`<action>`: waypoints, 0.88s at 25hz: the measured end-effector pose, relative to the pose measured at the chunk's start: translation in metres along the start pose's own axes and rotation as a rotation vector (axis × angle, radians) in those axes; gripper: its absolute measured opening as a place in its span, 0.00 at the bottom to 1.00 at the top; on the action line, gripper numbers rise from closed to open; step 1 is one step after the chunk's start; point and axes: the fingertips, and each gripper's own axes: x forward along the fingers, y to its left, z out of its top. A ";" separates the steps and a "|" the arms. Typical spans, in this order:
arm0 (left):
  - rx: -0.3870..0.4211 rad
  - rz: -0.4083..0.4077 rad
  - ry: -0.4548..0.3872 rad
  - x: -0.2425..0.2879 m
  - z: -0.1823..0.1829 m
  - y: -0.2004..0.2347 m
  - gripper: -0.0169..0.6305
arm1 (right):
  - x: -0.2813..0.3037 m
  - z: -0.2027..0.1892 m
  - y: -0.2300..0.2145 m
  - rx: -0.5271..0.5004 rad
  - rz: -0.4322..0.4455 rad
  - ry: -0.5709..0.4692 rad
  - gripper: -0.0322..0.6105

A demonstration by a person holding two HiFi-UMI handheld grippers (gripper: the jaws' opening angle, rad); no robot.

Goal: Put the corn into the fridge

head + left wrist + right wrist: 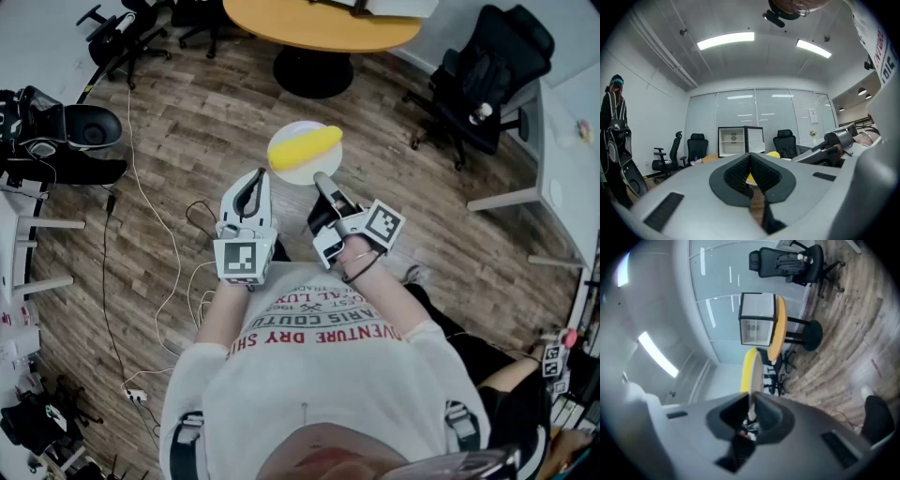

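A yellow corn cob (305, 147) lies on a small white plate (298, 171) held above the wooden floor. My right gripper (322, 178) is shut on the plate's near rim. In the right gripper view the plate (756, 373) shows edge-on between the jaws, with the corn (748, 371) on its left face. My left gripper (255, 184) hangs just left of the plate, shut and holding nothing. A small white fridge (739, 140) with its door open stands ahead on a round orange table (780, 329); the fridge (758, 318) also shows in the right gripper view.
The orange table (319, 23) on a black pedestal is ahead of me. Black office chairs (483, 80) stand to the right and at far left (122, 37). A white cable (155, 220) trails over the floor on the left. A desk (562, 131) lies at right.
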 end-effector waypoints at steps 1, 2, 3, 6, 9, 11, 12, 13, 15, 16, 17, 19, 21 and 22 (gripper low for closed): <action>-0.002 0.002 0.002 0.000 -0.002 0.000 0.07 | 0.000 0.000 0.000 -0.004 0.002 0.003 0.14; -0.012 0.006 0.001 0.000 -0.004 0.002 0.07 | 0.001 0.000 0.000 -0.008 0.004 0.005 0.14; -0.036 0.014 -0.005 0.000 -0.006 0.006 0.07 | 0.001 0.000 0.000 -0.011 0.008 0.008 0.14; -0.215 0.058 -0.040 0.001 -0.017 0.033 0.07 | 0.001 -0.002 0.005 -0.019 0.035 0.016 0.13; -0.296 0.065 -0.049 0.001 -0.018 0.051 0.07 | -0.001 -0.002 0.014 -0.038 0.074 0.023 0.12; -0.251 0.060 -0.055 0.002 -0.012 0.048 0.07 | -0.001 0.001 0.017 -0.048 0.085 0.017 0.11; -0.228 0.056 -0.053 0.003 -0.011 0.045 0.07 | 0.000 0.002 0.018 -0.051 0.089 0.012 0.11; -0.209 0.052 -0.051 0.005 -0.011 0.041 0.07 | 0.000 0.003 0.018 -0.055 0.092 0.006 0.11; -0.184 0.043 -0.045 0.007 -0.013 0.036 0.07 | 0.000 0.005 0.019 -0.065 0.096 -0.001 0.11; -0.173 0.039 -0.045 0.007 -0.013 0.035 0.07 | 0.001 0.004 0.019 -0.072 0.098 -0.001 0.11; -0.165 0.037 -0.046 0.008 -0.013 0.035 0.07 | 0.002 0.005 0.020 -0.081 0.100 -0.001 0.11; -0.160 0.034 -0.049 0.010 -0.012 0.034 0.07 | 0.003 0.007 0.022 -0.094 0.108 -0.002 0.11; -0.159 0.029 -0.050 0.010 -0.013 0.033 0.07 | 0.003 0.006 0.022 -0.092 0.115 -0.007 0.11; -0.157 0.025 -0.051 0.010 -0.015 0.032 0.07 | 0.002 0.005 0.020 -0.087 0.112 -0.010 0.11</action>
